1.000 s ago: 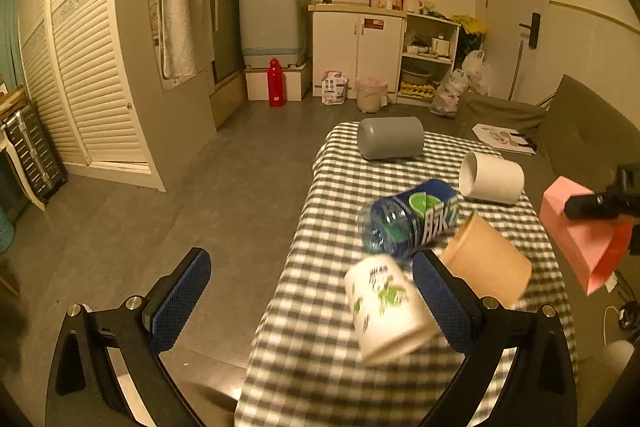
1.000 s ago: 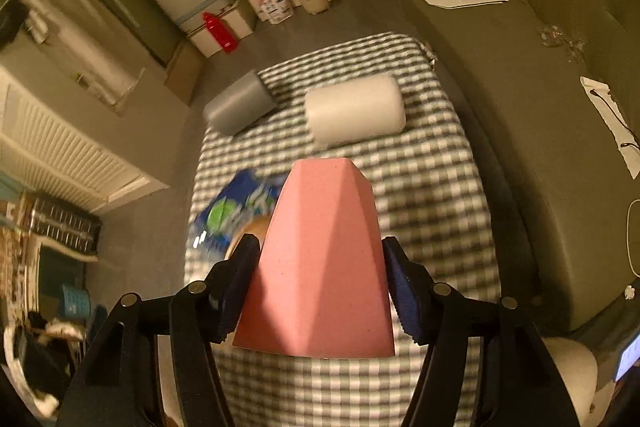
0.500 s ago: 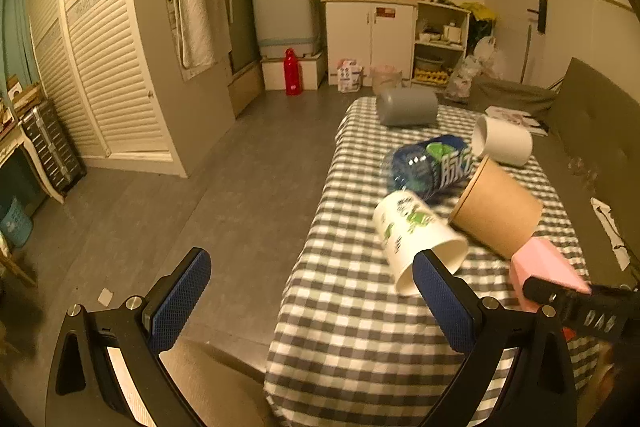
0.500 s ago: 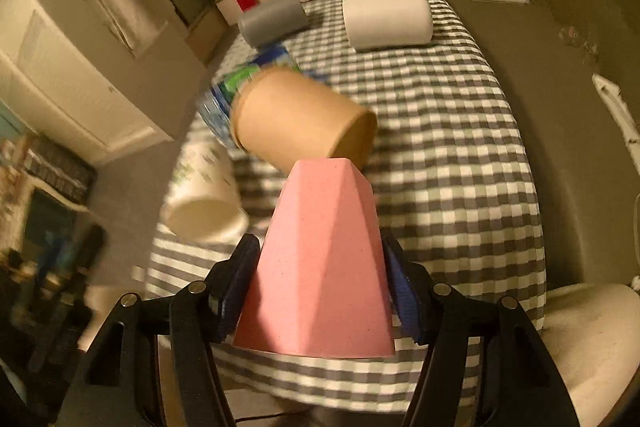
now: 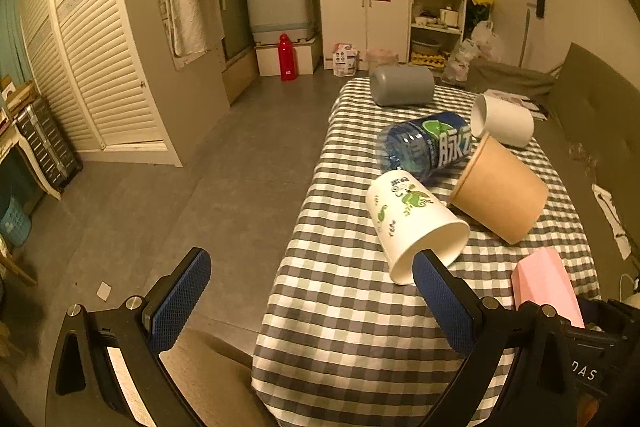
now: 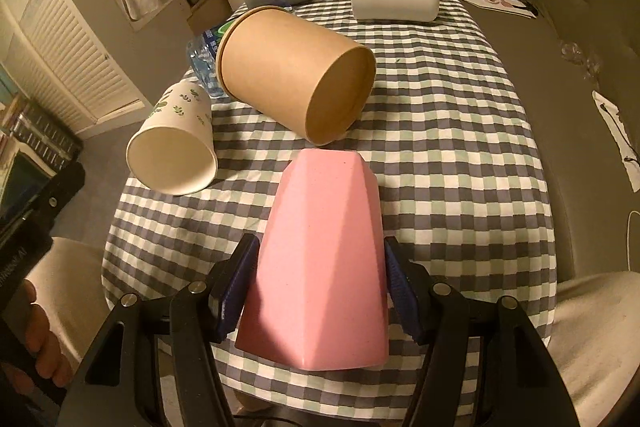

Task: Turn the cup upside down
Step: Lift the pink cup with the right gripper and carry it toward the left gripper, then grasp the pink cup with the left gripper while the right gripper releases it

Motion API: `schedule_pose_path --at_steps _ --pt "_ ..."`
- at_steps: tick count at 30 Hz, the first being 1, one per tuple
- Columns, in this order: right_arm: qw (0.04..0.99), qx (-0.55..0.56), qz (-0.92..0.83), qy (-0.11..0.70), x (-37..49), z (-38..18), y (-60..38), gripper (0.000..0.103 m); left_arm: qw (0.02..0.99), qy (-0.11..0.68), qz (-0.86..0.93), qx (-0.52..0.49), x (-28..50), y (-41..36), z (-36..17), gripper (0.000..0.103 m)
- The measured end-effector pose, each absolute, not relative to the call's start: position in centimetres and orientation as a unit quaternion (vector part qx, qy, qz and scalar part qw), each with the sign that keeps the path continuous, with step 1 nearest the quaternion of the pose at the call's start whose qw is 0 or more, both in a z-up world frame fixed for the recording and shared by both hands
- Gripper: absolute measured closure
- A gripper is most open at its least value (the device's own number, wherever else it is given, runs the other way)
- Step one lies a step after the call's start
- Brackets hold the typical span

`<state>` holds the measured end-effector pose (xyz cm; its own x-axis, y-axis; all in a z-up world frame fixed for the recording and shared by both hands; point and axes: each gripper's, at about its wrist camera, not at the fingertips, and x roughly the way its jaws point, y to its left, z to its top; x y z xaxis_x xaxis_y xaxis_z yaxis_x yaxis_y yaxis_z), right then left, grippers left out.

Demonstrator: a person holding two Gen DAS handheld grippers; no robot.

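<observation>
1. Right gripper (image 6: 318,301) is clamped on the pink cup (image 6: 324,259) at the table's near edge (image 6: 360,379); its long axis runs away along the fingers, narrow closed end far, wide mouth near.
2. Left gripper (image 5: 308,301) is spread wide and empty, off the near-left corner.
3. Beyond: brown cup (image 6: 294,75), printed cup (image 6: 176,147), bottle (image 5: 424,145), all lying sideways.

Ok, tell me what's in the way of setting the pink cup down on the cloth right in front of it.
The right gripper holds the pink cup over the checked tablecloth. Nothing lies on the cloth directly beneath it. The brown paper cup, on its side, sits just beyond the narrow end, and the white leaf-print cup lies to the left.
</observation>
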<state>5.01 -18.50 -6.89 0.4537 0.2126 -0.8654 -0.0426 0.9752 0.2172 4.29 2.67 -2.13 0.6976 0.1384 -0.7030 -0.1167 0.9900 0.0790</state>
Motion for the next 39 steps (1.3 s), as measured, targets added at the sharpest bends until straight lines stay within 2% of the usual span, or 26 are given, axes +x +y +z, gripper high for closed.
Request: schedule_pose_path --at_steps 8,23,28,39 --pt "0.856 0.08 0.077 0.505 4.3 -4.5 -20.6 0.022 0.914 0.401 0.055 0.026 4.2 0.9 -2.1 0.0" --pt "0.868 0.03 0.009 0.496 3.8 -2.0 -28.5 0.021 0.889 0.456 -0.037 0.035 5.5 -8.1 -0.9 0.0" --pt "0.865 0.05 0.002 0.499 4.5 -2.8 -30.6 0.021 0.878 0.474 -0.061 0.03 7.1 -11.0 -1.2 0.0" --pt "0.846 0.121 0.016 0.519 5.9 -5.1 -32.9 0.022 0.829 0.548 -0.084 0.066 10.5 -14.4 -5.4 0.001"
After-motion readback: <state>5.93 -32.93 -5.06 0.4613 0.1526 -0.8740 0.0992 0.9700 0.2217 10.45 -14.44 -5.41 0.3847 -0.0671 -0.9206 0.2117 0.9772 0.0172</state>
